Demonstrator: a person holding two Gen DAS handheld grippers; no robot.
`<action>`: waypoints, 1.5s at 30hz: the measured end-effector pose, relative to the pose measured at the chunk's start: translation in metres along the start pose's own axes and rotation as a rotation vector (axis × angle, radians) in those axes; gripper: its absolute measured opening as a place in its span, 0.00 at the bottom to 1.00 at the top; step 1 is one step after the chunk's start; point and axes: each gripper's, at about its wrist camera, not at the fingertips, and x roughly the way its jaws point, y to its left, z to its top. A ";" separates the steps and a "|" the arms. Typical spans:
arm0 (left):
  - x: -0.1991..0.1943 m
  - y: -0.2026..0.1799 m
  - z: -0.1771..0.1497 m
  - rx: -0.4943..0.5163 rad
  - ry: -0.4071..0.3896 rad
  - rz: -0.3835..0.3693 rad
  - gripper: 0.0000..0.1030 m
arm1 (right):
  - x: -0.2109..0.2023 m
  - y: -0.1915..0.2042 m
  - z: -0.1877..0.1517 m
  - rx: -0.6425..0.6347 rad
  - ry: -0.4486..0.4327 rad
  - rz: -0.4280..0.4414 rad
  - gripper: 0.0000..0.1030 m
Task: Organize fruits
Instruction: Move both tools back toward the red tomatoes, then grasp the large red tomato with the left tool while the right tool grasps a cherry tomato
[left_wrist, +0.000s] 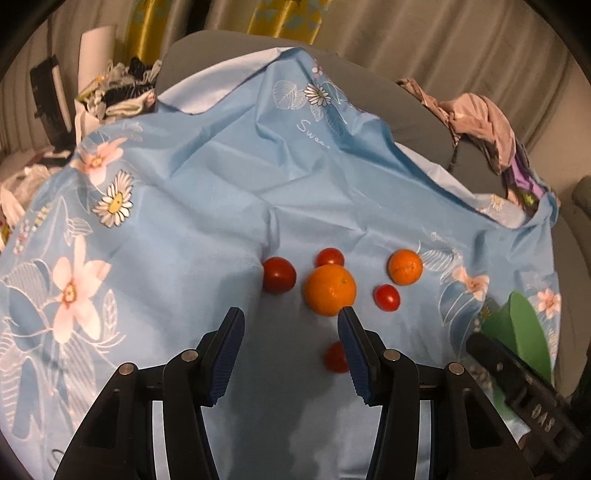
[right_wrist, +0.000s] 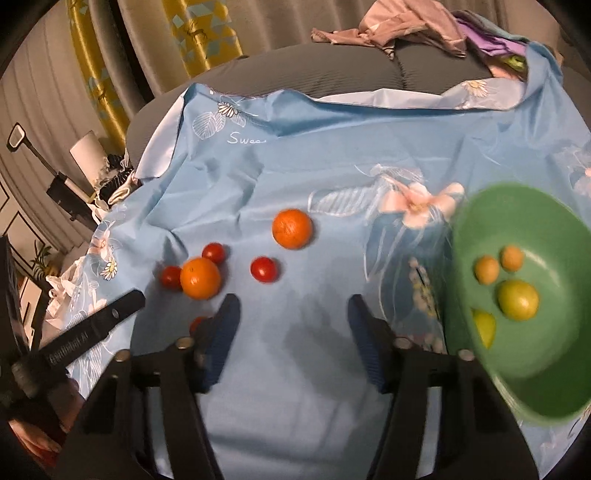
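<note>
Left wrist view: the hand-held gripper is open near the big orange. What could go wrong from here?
1. The big orange touches a tomato; closing may knock that away.
2. Another tomato lies beside the right finger and could get nudged.
3. The wrinkled cloth could let round fruit roll.

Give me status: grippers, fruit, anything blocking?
Left gripper open, right gripper open, both empty. Two oranges, four tomatoes loose on cloth; nearest orange ahead of left. Green bowl holds four fruits. Nothing blocking.
</note>
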 end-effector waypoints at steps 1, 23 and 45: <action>0.002 0.001 0.001 -0.013 0.002 -0.009 0.50 | 0.004 0.005 0.006 -0.018 0.001 0.010 0.53; 0.053 -0.032 -0.024 0.083 0.188 -0.050 0.41 | 0.113 0.028 0.020 -0.171 0.141 0.070 0.25; 0.032 -0.044 -0.024 0.097 0.094 -0.015 0.25 | 0.054 0.000 0.011 -0.052 0.081 0.061 0.25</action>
